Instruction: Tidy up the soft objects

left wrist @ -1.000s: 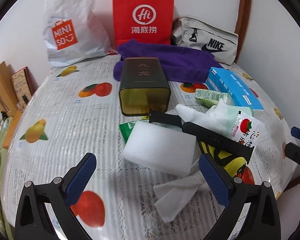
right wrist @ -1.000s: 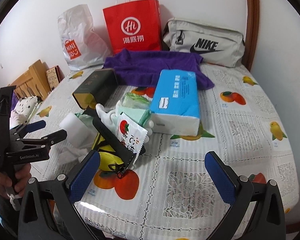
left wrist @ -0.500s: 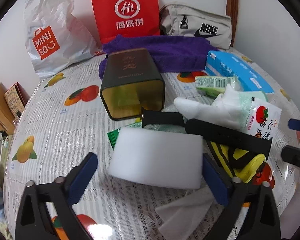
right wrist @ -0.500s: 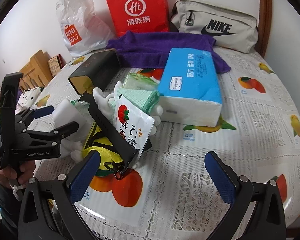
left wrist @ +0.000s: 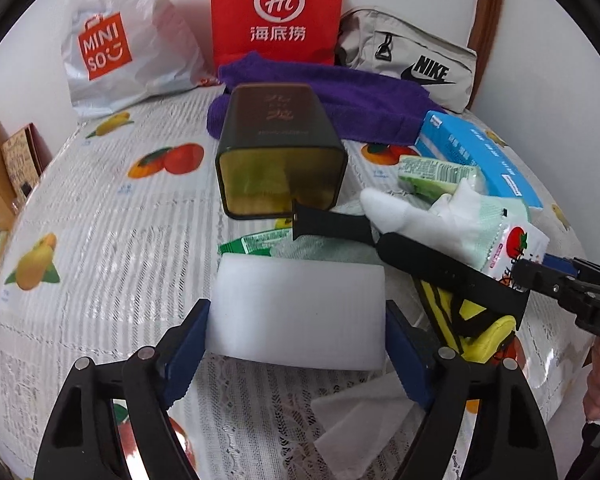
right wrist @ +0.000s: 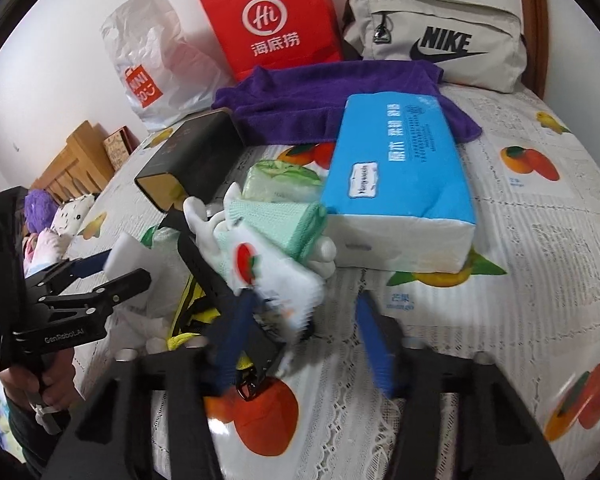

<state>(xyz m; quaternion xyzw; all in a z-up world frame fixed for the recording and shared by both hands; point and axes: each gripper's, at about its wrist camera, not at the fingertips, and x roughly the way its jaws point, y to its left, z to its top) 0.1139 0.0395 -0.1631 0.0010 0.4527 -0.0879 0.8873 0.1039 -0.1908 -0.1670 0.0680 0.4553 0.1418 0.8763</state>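
White walls back a surface draped in lace-patterned cloth printed with oranges and mangoes, where a jumble of household things waits to be sorted. Against the wall stand a white MINISO bag, a red paper bag and a grey Nike pouch, with a purple towel spread in front of them.

Near the middle, a dark tin lies on its side, its open mouth facing the left camera. Just beside it on the right sit a blue tissue pack, a green wipes pack, a folded mint-green cloth, a white glove, a black strap and a yellow-and-black item.

Closest to the front edge, a white foam block rests flat between the blue pads of the left claw. Its jaws are closing, and both pads sit right at the block's ends; whether they press on it cannot be told.

Further right, the right claw is also closing, its motion blurred, with the lower edge of a white sachet printed with a tomato lying between its blue fingers. Contact is unclear. A person's hand grips the left tool's handle.
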